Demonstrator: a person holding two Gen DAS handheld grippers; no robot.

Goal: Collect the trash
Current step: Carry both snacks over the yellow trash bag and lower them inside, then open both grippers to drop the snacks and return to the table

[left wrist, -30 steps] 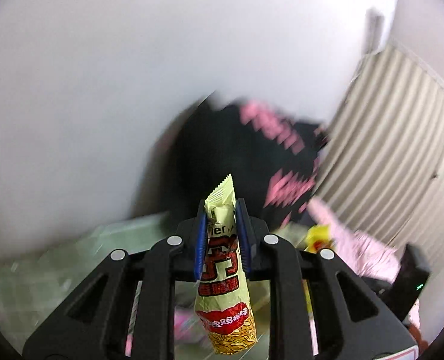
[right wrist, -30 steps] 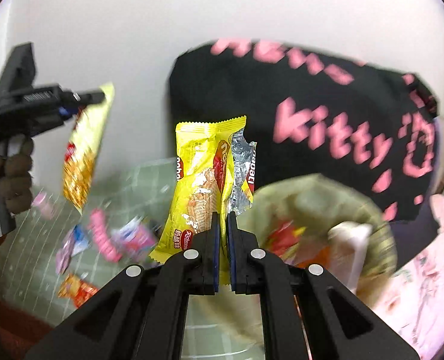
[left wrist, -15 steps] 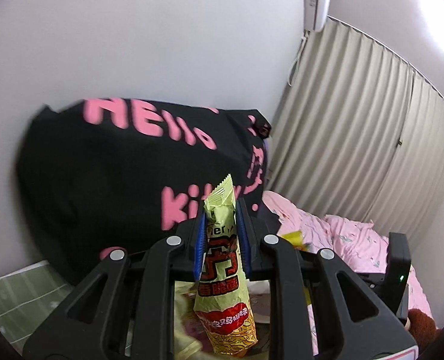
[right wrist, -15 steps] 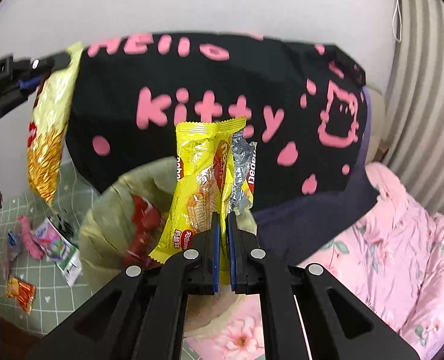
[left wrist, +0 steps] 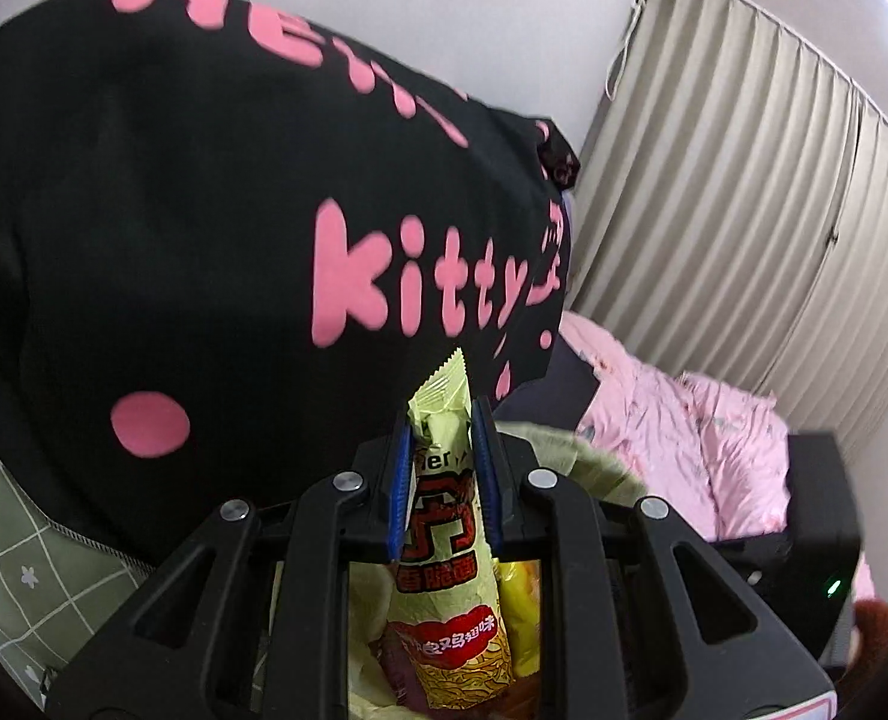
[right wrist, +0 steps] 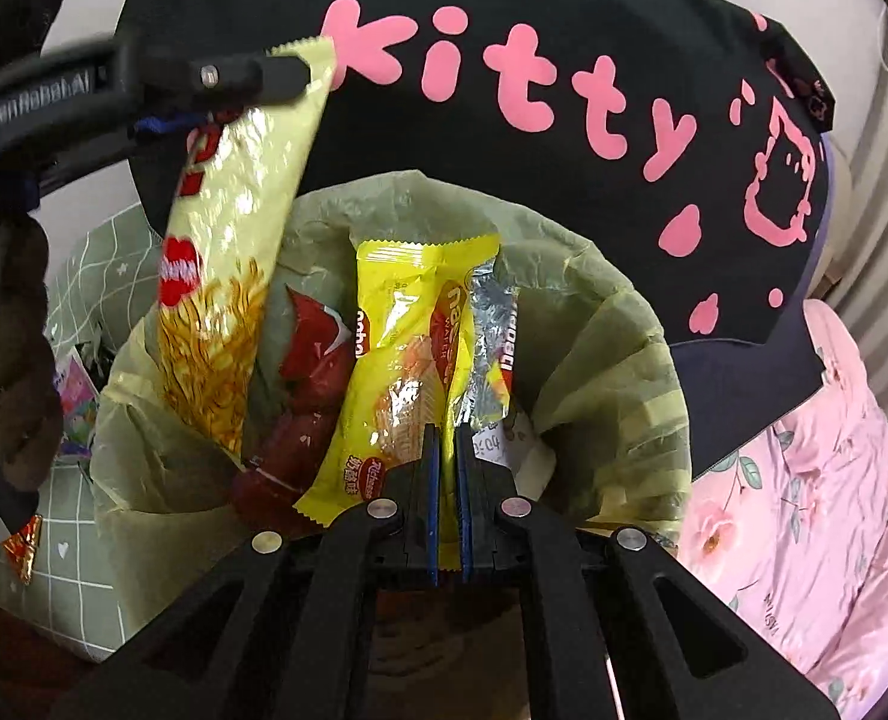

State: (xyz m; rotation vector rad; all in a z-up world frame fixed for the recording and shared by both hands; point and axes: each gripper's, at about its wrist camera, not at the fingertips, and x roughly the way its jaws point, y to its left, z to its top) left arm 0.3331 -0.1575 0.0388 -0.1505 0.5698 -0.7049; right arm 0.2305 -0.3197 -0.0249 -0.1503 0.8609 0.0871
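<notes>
My left gripper (left wrist: pixel 441 450) is shut on a pale green noodle-snack wrapper (left wrist: pixel 450 588) that hangs down; in the right wrist view that gripper (right wrist: pixel 264 75) holds the wrapper (right wrist: pixel 222 300) above the left rim of the bin. My right gripper (right wrist: pixel 447 438) is shut on a yellow wafer wrapper (right wrist: pixel 402 372) with torn silver foil, held over the open trash bin (right wrist: pixel 618 372) lined with a yellow-green bag. A red wrapper (right wrist: pixel 306 396) lies inside the bin.
A black cushion with pink "Hello Kitty" lettering (right wrist: pixel 564 78) stands behind the bin against the wall. A pink floral blanket (right wrist: pixel 804 510) lies to the right. More wrappers (right wrist: pixel 78 408) lie on the green checked mat (right wrist: pixel 84 552) at left. Beige curtains (left wrist: pixel 744 180) hang at right.
Both grippers have swung right and down towards the bin with their wrappers. The bin opening now sits directly under the right gripper, and the left wrapper hangs over its left rim.
</notes>
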